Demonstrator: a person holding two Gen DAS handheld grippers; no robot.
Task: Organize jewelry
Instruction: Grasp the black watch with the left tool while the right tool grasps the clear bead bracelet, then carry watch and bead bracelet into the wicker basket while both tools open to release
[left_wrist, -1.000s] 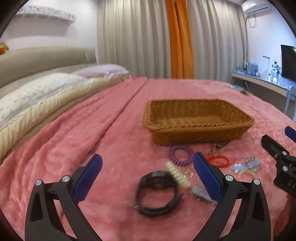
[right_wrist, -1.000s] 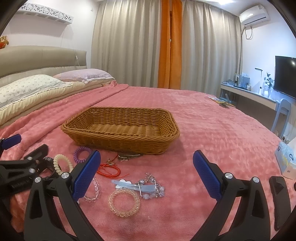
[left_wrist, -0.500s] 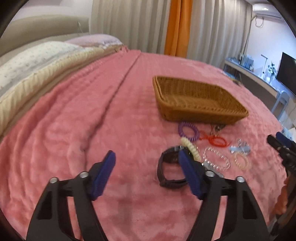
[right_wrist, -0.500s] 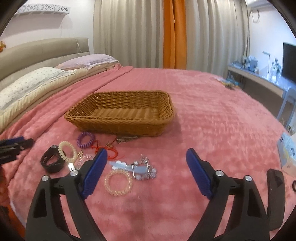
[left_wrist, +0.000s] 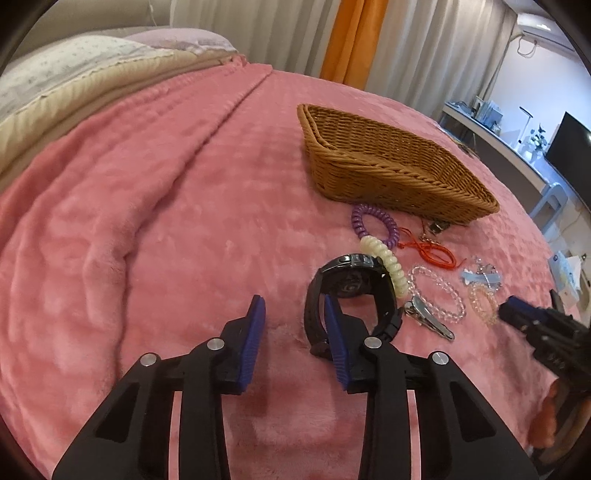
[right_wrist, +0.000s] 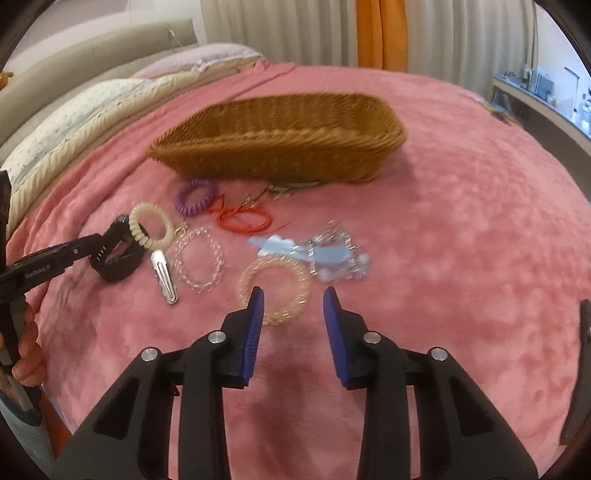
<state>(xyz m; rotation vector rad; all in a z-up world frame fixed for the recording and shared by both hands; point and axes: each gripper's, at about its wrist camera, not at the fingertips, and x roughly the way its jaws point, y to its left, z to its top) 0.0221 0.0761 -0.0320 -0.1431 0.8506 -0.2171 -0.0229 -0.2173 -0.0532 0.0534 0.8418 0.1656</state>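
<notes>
A black watch (left_wrist: 351, 291) lies on the pink blanket with a cream coil band (left_wrist: 386, 266) against it. My left gripper (left_wrist: 293, 306) is closing, and one finger (left_wrist: 334, 332) sits inside the watch loop with the strap between the jaws, unpressed. The right wrist view shows that gripper (right_wrist: 110, 236) at the watch (right_wrist: 114, 266). My right gripper (right_wrist: 293, 295) is closing just in front of a clear pinkish coil bracelet (right_wrist: 273, 288), whose near edge lies by its left finger (right_wrist: 255, 321). Beyond stands an empty wicker basket (right_wrist: 280, 147).
Between basket and grippers lie a purple coil (right_wrist: 195, 197), a red cord (right_wrist: 240, 221), a clear bead bracelet (right_wrist: 199, 262), a silver hair clip (right_wrist: 164, 277) and a blue clip with chain (right_wrist: 325, 254). Pillows (left_wrist: 74, 74) are at the left and a desk (left_wrist: 517, 147) at the right.
Both grippers tipped downward and came closer to the blanket while their jaws narrowed. The left one reached the watch; the right one came down near the clear coil bracelet.
</notes>
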